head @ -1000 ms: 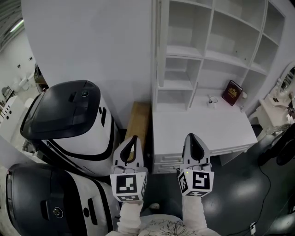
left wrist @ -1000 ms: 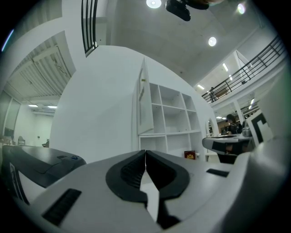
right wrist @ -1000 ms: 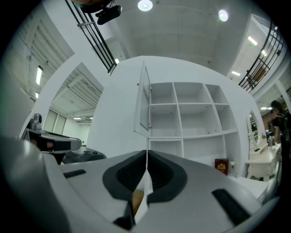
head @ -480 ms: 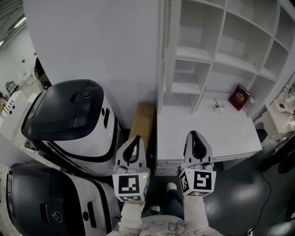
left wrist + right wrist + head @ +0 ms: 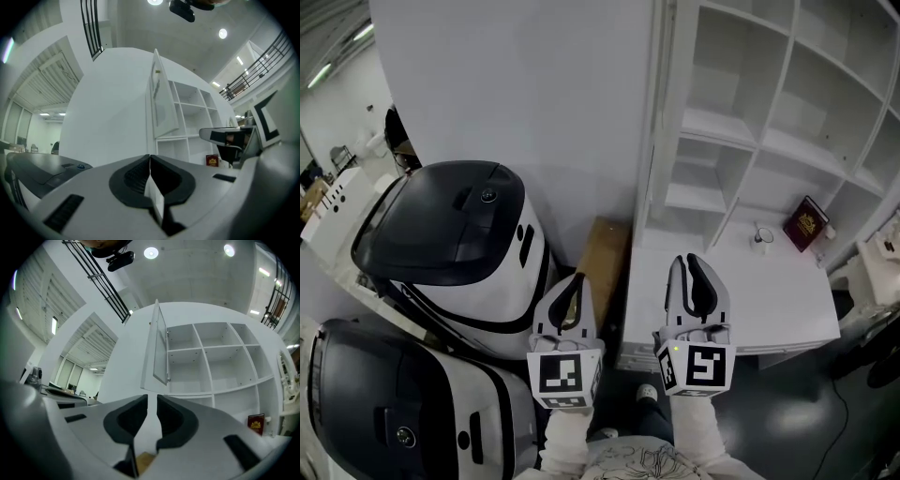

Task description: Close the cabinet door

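I am holding both grippers out low in front of me, each a smooth grey shell with black ribbed pads and a marker cube behind. My left gripper is pressing its jaws together on nothing. My right gripper has just been opening its jaws and is showing a narrow gap with nothing in it.

Just beyond them a flat matte white desk top is lying over a dark glossy floor, with a dark red book standing at its back. A glossy, rounded black-and-white machine is sitting to the left.

Farther off, the flat white cabinet door is standing open, hinged at the left edge of the white square-compartment shelves, well apart from both grippers.
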The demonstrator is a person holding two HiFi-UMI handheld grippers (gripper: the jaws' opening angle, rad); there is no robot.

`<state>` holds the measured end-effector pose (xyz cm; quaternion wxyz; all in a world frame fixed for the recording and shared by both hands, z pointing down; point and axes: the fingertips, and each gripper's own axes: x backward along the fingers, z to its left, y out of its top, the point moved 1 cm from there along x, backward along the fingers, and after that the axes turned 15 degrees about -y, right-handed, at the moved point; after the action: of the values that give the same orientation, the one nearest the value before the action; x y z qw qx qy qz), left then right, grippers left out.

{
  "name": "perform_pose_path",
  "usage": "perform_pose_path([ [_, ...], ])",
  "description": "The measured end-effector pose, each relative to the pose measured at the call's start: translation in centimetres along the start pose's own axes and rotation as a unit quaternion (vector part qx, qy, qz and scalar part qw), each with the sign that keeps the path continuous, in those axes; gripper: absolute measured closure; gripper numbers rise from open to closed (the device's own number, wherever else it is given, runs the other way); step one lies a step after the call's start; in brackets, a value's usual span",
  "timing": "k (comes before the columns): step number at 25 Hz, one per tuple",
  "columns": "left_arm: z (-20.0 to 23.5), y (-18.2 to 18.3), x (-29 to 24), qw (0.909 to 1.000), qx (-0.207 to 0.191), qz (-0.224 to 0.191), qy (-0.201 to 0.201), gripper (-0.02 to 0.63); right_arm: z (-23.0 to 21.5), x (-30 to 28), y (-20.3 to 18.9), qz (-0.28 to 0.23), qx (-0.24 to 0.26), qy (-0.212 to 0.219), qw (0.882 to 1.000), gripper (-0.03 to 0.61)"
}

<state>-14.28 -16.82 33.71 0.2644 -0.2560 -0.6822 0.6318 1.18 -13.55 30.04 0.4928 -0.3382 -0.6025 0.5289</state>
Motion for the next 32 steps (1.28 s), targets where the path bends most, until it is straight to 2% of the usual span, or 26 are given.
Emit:
perform_pose_path([
  [6, 1.4, 0.4, -1.0, 0.9995, -0.002, 0.0, 0.032, 0.609, 1.5, -2.8, 1.0, -0.022, 0.004, 0.044, 0.999, 0.489],
  [15, 2.9, 0.6, -1.4, 0.9973, -0.005, 0.01, 0.073, 0.609, 2.8, -5.7, 1.6, -0.035, 0.01, 0.081, 0.996, 0.471],
  [26, 3.9, 0.5, -1.1, 0.9928, -0.007, 0.02, 0.118, 0.609, 3.9, -7.5, 1.9, -0.05, 0.005, 0.106, 0.993, 0.466],
  [32, 4.3, 0.5, -0.9, 0.991, -0.007, 0.021, 0.132, 0.609, 4.0, -7.9, 2.0, -0.055, 0.007, 0.103, 0.993, 0.468],
])
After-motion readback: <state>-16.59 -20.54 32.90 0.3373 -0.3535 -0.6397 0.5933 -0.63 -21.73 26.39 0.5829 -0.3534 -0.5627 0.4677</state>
